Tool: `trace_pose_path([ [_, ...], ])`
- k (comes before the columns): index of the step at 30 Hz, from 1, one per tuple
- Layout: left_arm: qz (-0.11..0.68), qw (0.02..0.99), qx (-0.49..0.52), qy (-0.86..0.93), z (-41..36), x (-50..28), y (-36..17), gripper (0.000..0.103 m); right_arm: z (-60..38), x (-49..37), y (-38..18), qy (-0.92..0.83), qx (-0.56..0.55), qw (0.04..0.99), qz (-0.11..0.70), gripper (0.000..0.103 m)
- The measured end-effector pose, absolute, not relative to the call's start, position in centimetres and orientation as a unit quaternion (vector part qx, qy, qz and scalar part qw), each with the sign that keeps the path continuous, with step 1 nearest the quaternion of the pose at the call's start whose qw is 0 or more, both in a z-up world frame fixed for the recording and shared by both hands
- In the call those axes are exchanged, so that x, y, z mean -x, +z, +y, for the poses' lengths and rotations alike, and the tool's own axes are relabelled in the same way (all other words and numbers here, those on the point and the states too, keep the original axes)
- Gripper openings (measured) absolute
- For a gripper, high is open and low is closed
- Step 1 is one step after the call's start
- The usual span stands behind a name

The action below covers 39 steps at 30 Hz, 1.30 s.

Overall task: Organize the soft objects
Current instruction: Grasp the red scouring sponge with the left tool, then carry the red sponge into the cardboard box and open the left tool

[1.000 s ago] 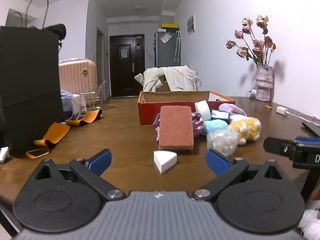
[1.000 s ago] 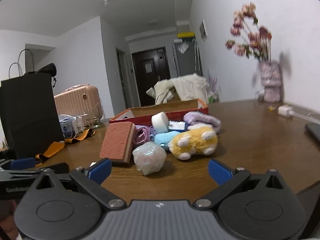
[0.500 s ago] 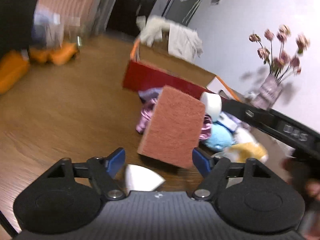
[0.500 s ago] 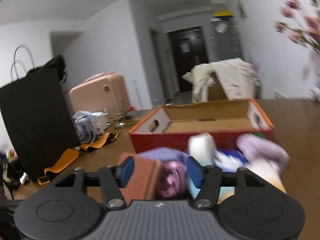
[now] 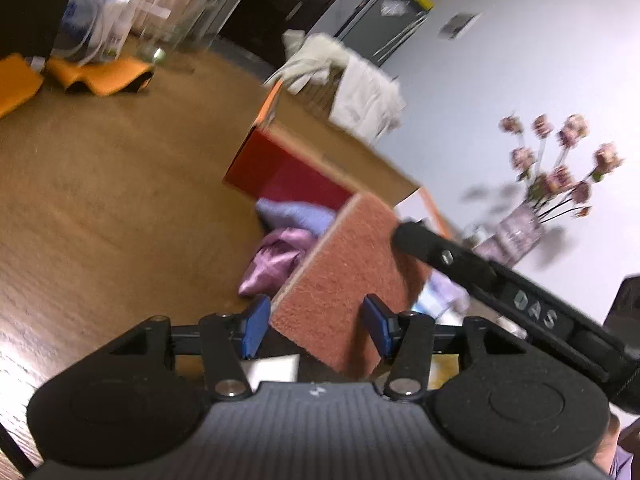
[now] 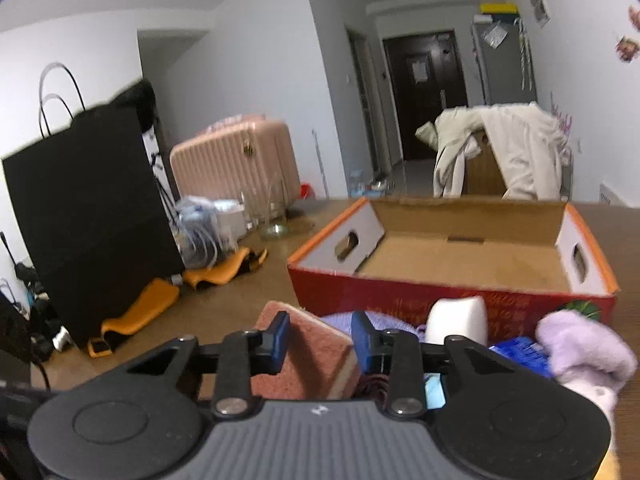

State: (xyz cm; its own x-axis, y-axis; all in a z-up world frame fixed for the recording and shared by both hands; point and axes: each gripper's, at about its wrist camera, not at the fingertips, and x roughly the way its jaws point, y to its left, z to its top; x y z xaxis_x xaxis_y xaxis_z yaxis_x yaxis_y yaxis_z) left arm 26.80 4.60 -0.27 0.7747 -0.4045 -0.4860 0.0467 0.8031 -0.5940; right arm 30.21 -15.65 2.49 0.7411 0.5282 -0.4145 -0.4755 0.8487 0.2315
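Note:
A reddish-brown sponge pad point(image 5: 352, 276) leans tilted in a pile of soft things in front of an open red cardboard box point(image 6: 452, 292). My left gripper point(image 5: 316, 330) has its jaws on either side of the pad's lower end, with gaps showing. My right gripper point(image 6: 318, 340) straddles the pad's top edge point(image 6: 316, 340), jaws close to both faces; it also shows in the left wrist view point(image 5: 480, 276). A white foam wedge point(image 5: 272, 366) lies under the left gripper. The box is empty.
Purple cloths point(image 5: 296, 216) and a pink satin piece point(image 5: 272, 264) lie beside the pad. A white roll point(image 6: 456, 316) and a lilac plush point(image 6: 580, 348) sit before the box. A black bag point(image 6: 92, 200), orange straps point(image 6: 224, 268) and a flower vase point(image 5: 520, 232) stand around the table.
Both grippers have moved forward to the sponge pad and narrowed around it. The right one now straddles its top edge; the left one is at its lower end.

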Motion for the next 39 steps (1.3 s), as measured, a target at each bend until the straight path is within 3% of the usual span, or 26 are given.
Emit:
trace_pose_path([
  [10, 0.273, 0.911, 0.237, -0.197, 2.4, -19.0, 4.8, 0.052, -20.0, -17.2, 4.8, 0.214, -0.110, 0.947, 0.212, 0.032],
  [16, 0.345, 0.889, 0.236, -0.188, 1.6, -16.9, 0.8, 0.052, -20.2, -12.4, 0.7, 0.195, -0.130, 0.933, 0.272, 0.032],
  [24, 0.349, 0.895, 0.213, -0.179, 1.1, -19.1, -2.1, 0.057, -20.8, -12.4, -4.0, 0.183, -0.191, 0.913, 0.309, 0.036],
  [26, 0.336, 0.894, 0.223, -0.194, 2.3, -18.1, -1.8, 0.060, -21.0, -12.3, -3.7, 0.192, -0.180, 0.914, 0.308, 0.046],
  [28, 0.335, 0.890, 0.230, -0.206, 3.0, -17.2, -1.8, 0.061, -21.2, -12.3, -3.5, 0.197, -0.183, 0.914, 0.304, 0.048],
  [31, 0.351, 0.879, 0.230, -0.225, 2.6, -16.5, -2.2, 0.061, -21.1, -13.4, -3.8, 0.203, -0.193, 0.907, 0.314, 0.047],
  [34, 0.352, 0.883, 0.214, -0.227, 1.6, -16.1, -2.7, 0.052, -20.9, -14.2, -4.5, 0.206, -0.197, 0.903, 0.320, 0.044],
  [36, 0.348, 0.890, 0.195, -0.220, 1.2, -15.8, -2.5, 0.046, -20.7, -14.4, -4.5, 0.201, -0.184, 0.906, 0.323, 0.035],
  [39, 0.331, 0.893, 0.208, -0.223, 1.7, -15.7, -1.0, 0.046, -20.8, -14.1, -3.3, 0.203, -0.185, 0.908, 0.316, 0.031],
])
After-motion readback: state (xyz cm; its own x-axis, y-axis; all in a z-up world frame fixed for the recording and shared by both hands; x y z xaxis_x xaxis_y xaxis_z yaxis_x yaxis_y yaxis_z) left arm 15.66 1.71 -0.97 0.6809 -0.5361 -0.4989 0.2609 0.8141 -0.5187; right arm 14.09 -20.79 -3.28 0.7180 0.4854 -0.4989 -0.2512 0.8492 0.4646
